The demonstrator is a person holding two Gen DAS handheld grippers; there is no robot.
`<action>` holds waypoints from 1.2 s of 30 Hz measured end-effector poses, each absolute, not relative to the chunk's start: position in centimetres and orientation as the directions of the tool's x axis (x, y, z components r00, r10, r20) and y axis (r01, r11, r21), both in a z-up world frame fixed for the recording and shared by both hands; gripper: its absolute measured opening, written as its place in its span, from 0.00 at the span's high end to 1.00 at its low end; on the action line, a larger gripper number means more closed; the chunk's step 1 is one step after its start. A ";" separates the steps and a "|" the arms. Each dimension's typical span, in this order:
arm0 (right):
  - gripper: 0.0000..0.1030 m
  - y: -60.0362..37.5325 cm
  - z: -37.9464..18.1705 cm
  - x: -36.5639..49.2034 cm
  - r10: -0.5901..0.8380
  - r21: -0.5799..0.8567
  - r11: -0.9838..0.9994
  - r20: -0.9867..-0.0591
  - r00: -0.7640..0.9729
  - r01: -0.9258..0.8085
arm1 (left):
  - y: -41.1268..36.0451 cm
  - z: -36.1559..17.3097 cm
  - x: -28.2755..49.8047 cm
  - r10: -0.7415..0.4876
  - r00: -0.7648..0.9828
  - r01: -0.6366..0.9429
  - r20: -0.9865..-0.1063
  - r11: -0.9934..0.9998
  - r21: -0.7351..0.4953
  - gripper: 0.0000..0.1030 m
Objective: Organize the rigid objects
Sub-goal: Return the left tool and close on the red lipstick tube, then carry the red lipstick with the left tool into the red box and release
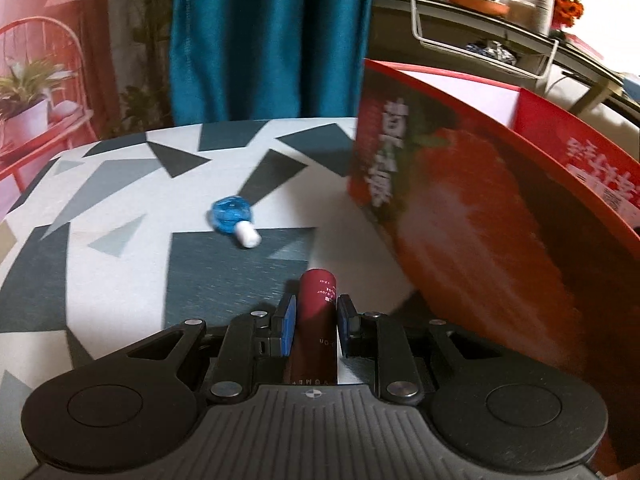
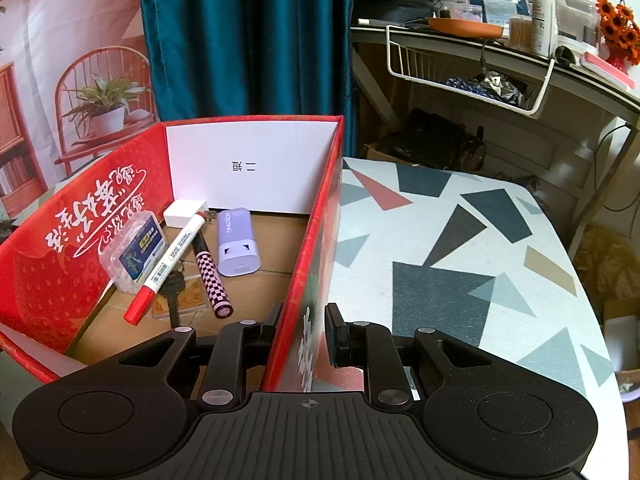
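Note:
My left gripper (image 1: 316,316) is shut on a dark red tube (image 1: 316,300) and holds it just above the patterned table, beside the red box's outer wall (image 1: 460,216). A blue bottle with a white cap (image 1: 234,220) lies on the table ahead and to the left. My right gripper (image 2: 304,328) straddles the red box's right wall (image 2: 316,240), one finger inside and one outside, shut on it. Inside the box lie a red-capped marker (image 2: 168,264), a checkered pen (image 2: 212,280), a lilac case (image 2: 238,242), a clear plastic box (image 2: 134,252) and a white charger (image 2: 182,212).
The table has a grey and white triangle cloth (image 2: 440,272). A teal curtain (image 1: 264,40) hangs behind it. A cluttered desk with a wire basket (image 2: 472,76) stands to the right, past the table's edge.

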State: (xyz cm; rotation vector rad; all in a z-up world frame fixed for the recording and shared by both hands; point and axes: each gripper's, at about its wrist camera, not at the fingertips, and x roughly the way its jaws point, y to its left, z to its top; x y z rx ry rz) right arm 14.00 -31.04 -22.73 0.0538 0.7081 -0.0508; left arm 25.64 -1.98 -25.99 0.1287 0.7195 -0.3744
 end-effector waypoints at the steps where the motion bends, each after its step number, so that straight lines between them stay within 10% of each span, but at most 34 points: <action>1: 0.82 -31.1 -22.7 14.0 -0.029 0.032 0.997 -0.651 0.758 0.065 | -2.2 -26.1 25.5 -0.293 0.687 0.381 -0.664 0.925 -0.014 0.77; 22: 0.82 -31.1 -22.7 13.9 -0.026 0.040 0.997 -0.649 0.760 0.068 | -2.7 -26.5 24.6 -0.248 0.702 0.321 -0.667 0.947 -0.014 0.77; 36: 0.82 -31.0 -22.8 14.0 -0.022 0.042 0.997 -0.650 0.760 0.065 | -4.3 -16.3 24.6 -0.447 0.771 0.423 -0.453 0.892 -0.160 0.77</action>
